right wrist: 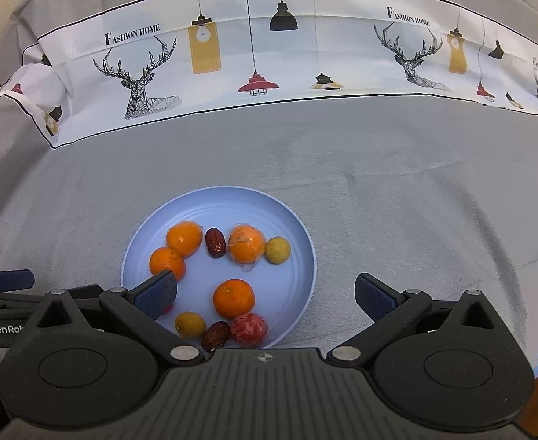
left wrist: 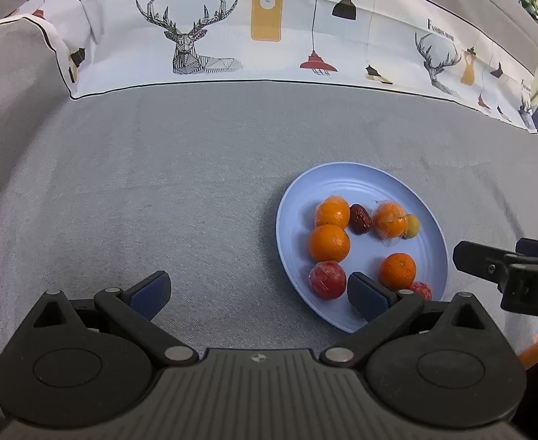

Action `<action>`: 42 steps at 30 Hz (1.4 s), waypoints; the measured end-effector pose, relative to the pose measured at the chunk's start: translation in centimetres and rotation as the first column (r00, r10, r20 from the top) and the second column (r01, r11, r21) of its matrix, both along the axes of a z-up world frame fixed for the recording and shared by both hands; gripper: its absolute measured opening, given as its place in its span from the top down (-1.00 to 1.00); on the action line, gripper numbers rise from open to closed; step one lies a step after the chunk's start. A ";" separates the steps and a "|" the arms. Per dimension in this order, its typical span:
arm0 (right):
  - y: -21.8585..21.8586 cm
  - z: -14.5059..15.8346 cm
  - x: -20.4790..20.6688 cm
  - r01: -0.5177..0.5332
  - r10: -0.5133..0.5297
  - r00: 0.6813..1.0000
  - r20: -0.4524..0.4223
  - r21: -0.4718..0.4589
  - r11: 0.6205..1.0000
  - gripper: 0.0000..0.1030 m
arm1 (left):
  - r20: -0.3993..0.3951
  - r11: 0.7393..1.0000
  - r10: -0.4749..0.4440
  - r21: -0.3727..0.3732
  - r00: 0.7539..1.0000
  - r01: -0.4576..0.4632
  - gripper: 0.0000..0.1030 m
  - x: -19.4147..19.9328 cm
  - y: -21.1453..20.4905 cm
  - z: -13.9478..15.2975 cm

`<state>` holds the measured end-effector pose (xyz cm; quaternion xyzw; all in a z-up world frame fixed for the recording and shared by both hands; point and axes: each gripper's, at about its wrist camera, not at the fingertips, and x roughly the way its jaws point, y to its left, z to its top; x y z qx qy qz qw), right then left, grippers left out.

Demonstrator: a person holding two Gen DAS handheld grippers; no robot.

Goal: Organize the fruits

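A pale blue plate [left wrist: 346,179] [right wrist: 232,201] sits on the grey tablecloth and holds several fruits: oranges [left wrist: 329,243] [right wrist: 233,298], red wrapped fruits [left wrist: 327,280] [right wrist: 249,329], dark red dates [left wrist: 360,219] [right wrist: 215,242] and small yellow-green fruits [left wrist: 412,226] [right wrist: 278,250]. My left gripper [left wrist: 259,293] is open and empty, left of the plate, its right fingertip over the plate's near rim. My right gripper [right wrist: 267,295] is open and empty above the plate's near right part. It also shows in the left wrist view [left wrist: 489,267] at the right edge.
A white printed cloth band [left wrist: 213,29] [right wrist: 254,47] with deer and lamp drawings runs across the back of the table. Bare grey cloth [left wrist: 158,183] [right wrist: 415,201] lies left and right of the plate. An orange chair part [left wrist: 536,352] shows at the right.
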<state>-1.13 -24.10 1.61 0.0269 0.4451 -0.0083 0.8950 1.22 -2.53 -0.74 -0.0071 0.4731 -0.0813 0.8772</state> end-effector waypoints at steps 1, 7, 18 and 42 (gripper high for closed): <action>0.0 0.0 0.0 -0.001 0.001 1.000 -0.001 0.000 1.000 -0.99 | 0.001 1.000 -0.002 0.000 1.000 0.002 -0.99 0.0 0.0 0.0; 0.1 -0.1 0.1 -0.010 0.010 1.000 -0.005 -0.003 1.000 -0.99 | 0.004 1.000 -0.016 0.006 1.000 0.016 -0.99 -0.2 -0.3 0.0; 0.2 -0.2 0.1 -0.010 0.010 1.000 -0.010 -0.007 1.000 -0.99 | 0.005 1.000 -0.024 0.001 1.000 0.024 -0.99 -0.2 -0.4 0.0; 0.3 0.1 0.1 -0.017 0.017 1.000 -0.005 -0.013 1.000 -0.99 | 0.022 0.999 -0.041 0.003 0.999 0.041 -0.99 -0.4 -0.7 0.2</action>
